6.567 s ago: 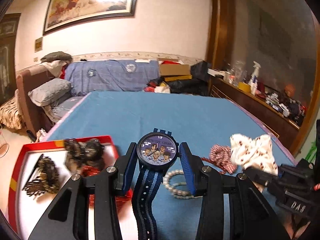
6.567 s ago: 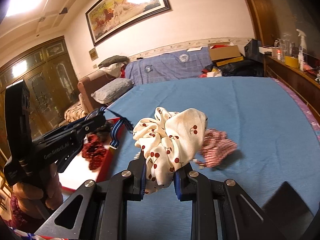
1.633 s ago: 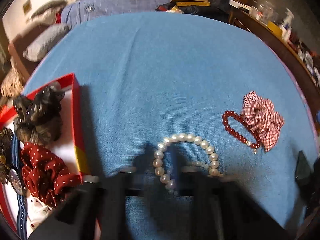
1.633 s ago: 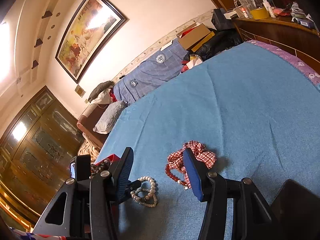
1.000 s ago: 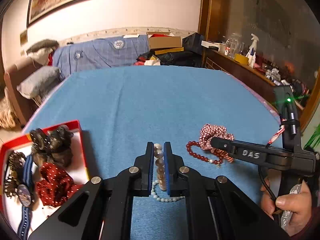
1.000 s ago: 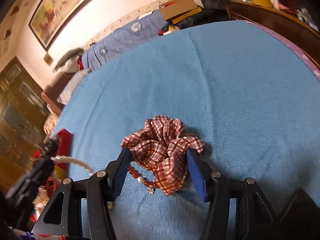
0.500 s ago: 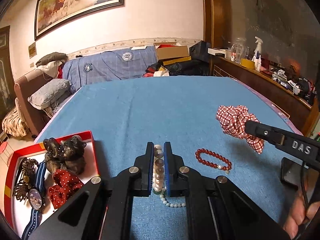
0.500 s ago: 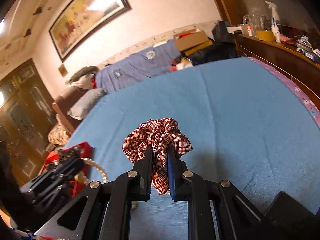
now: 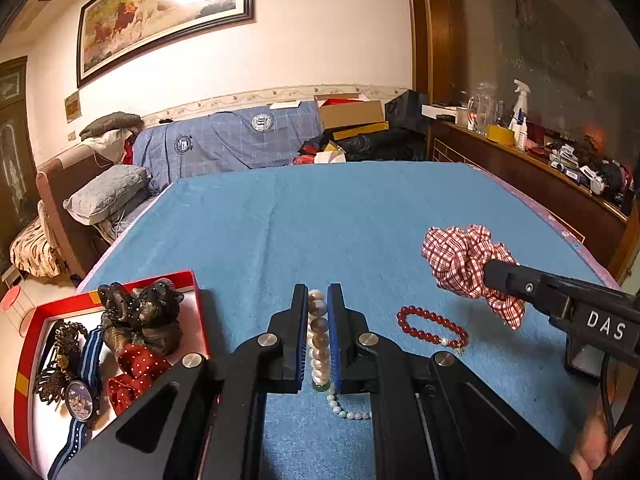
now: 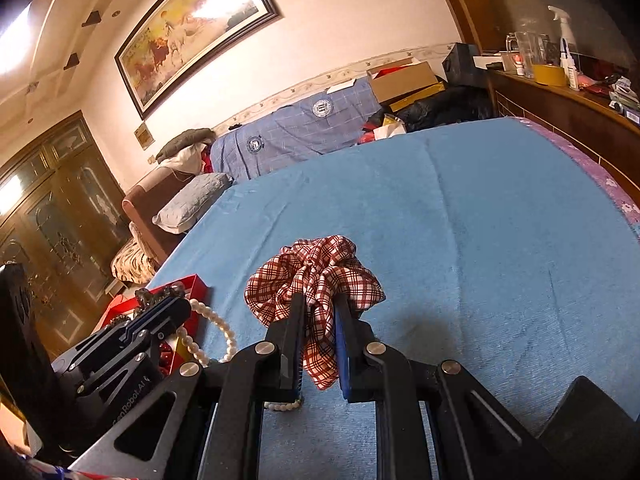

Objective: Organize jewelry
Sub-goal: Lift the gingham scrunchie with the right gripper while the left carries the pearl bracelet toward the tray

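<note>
We see the blue bedspread (image 9: 360, 208) w/ a red tray (image 9: 196, 280) at its near left edge holding a watch (image 9: 82, 394) & dark scrunchies. Our right gripper (image 10: 318, 312) pinches the plaid scrunchie (image 10: 316, 276), fingers nearly together, raised above the near right part. Our left gripper (image 9: 318, 308) is clamped on the pearl necklace (image 9: 319, 336), its tail on the cloth; a red bead bracelet (image 9: 432, 328) lies just right of it.

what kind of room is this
Most likely a lived-in home bedroom or sitting room. The work surface looks like a bed under a blue blanket, a sofa heaped with clothes and boxes stands behind it, and a framed horse painting hangs on the wall.
</note>
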Tool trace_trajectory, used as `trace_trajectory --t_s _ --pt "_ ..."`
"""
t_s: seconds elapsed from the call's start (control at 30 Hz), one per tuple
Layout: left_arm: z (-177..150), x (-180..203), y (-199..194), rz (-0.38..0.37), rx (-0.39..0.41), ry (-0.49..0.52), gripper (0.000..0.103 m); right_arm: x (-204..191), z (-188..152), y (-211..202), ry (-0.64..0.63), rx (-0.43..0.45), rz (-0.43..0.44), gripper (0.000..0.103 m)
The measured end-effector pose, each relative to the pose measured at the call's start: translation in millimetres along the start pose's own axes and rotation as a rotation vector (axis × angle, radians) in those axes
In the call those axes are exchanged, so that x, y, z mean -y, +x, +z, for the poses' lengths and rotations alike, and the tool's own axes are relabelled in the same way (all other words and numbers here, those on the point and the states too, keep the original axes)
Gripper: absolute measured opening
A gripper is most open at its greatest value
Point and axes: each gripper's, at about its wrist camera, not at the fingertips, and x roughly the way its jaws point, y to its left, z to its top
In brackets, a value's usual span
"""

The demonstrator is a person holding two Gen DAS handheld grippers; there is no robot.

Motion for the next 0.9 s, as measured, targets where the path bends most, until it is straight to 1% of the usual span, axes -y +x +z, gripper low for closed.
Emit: trace_trajectory --t_s 0.5,0.9 --pt "3.6 -4.0 -11.4 0.031 0.044 -0.007 0.009 -6.6 -2.4 -4.3 -0.043 0.024 0.028 0.015" --pt "8.0 -14.5 -26.3 0.065 0.101 -0.03 0.009 -10.2 -6.4 -6.8 -0.062 0.033 0.036 0.015"
